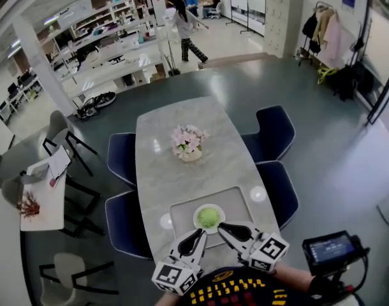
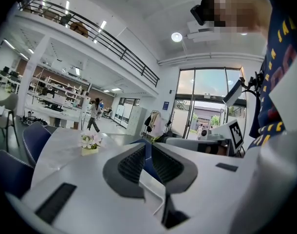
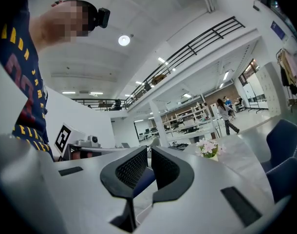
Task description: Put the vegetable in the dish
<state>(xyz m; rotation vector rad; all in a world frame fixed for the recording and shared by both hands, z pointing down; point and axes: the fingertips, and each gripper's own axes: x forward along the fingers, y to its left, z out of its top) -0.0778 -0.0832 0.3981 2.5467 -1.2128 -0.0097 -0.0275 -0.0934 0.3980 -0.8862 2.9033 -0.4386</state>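
A green leafy vegetable lies in a small white dish. The dish stands on a grey tray near the front end of the long marble table. My left gripper hovers just in front of the dish, to its left; its jaws are shut with nothing in them. My right gripper sits just in front and to the right, also shut and empty. In both gripper views the jaws point up and out over the table, so the dish is hidden.
A pot of pink flowers stands mid-table. White discs flank the tray. Dark blue chairs line both sides. A person walks far behind. A monitor is at my right.
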